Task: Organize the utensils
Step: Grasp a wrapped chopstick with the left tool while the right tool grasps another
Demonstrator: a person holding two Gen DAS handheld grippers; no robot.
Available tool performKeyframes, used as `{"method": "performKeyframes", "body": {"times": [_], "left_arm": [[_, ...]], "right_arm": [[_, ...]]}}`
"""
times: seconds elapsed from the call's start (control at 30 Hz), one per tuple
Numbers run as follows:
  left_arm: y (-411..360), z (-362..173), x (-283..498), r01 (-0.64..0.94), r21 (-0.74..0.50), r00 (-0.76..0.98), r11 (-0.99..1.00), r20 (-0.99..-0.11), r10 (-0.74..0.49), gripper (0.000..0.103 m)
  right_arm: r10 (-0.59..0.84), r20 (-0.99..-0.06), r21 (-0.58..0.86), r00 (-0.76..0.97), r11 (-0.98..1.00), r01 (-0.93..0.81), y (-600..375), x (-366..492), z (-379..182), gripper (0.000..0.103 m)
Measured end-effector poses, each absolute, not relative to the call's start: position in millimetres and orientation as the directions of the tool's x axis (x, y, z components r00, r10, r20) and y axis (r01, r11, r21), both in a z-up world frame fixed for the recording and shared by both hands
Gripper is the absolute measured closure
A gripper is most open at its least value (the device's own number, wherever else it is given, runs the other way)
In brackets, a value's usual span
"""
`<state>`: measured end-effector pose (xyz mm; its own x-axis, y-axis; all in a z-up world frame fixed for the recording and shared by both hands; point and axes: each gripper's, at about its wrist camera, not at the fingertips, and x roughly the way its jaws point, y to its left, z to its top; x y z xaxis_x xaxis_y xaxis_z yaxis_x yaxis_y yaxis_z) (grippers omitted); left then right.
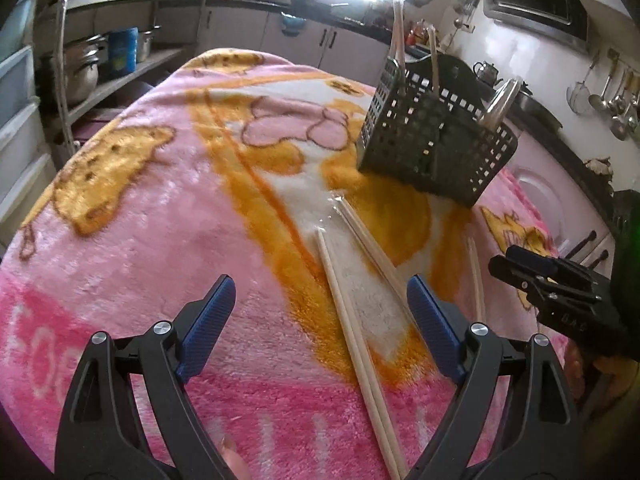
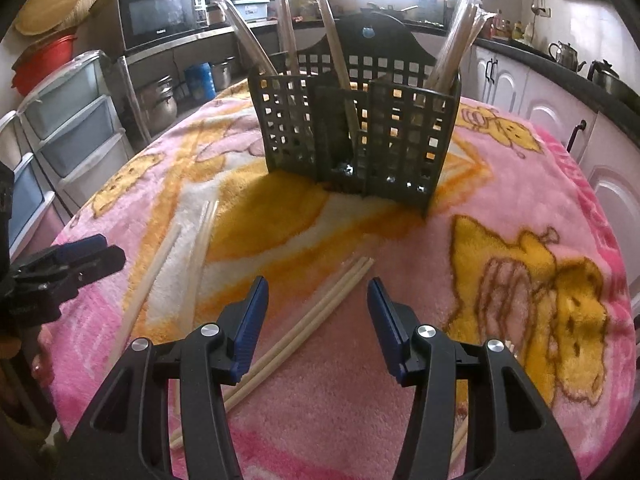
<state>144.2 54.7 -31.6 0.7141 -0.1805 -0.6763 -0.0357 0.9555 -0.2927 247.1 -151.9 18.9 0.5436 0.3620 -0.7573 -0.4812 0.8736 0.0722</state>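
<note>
A dark perforated utensil basket (image 1: 436, 140) (image 2: 360, 136) stands on a pink and orange blanket (image 1: 160, 220) (image 2: 520, 208) and holds several wrapped chopstick pairs. Loose pairs of wooden chopsticks lie on the blanket. My left gripper (image 1: 320, 320) is open, with one chopstick pair (image 1: 352, 336) between its fingers and a wrapped pair (image 1: 372, 244) just beyond. My right gripper (image 2: 318, 320) is open over another chopstick pair (image 2: 316, 312). The right gripper also shows at the left wrist view's right edge (image 1: 516, 264), and the left gripper at the right wrist view's left edge (image 2: 92, 252).
Two more chopstick pairs (image 2: 176, 256) lie left of the right gripper. Shelves with pots (image 1: 84, 68), plastic drawers (image 2: 68, 128), a microwave (image 2: 160, 12) and kitchen cabinets (image 2: 520, 80) surround the table. Ladles hang on the wall (image 1: 612, 100).
</note>
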Motion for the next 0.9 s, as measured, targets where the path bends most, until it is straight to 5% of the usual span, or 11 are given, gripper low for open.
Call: {"method": "performKeyframes", "body": {"times": [0.23,0.37,0.9], "left_arm": [[48,-38,151,-0.015,-0.321,0.691,0.947,-0.688,-0.222,0.035],[47,-45,157,-0.014,-0.335,0.671,0.942,-0.701,-0.239,0.049],[46,-51,195,-0.037,-0.303,0.615,0.952,-0.758,-0.217,0.066]], "right_arm": [[0.352,-0.777,0.090,0.522,0.883,-0.462,-159,255,14,0.053],[0.353,-0.792,0.114,0.498,0.887,-0.447,-160,262,10,0.053],[0.360,-0.846,0.212,0.395,0.905,-0.370,-159,299,-5,0.053]]}}
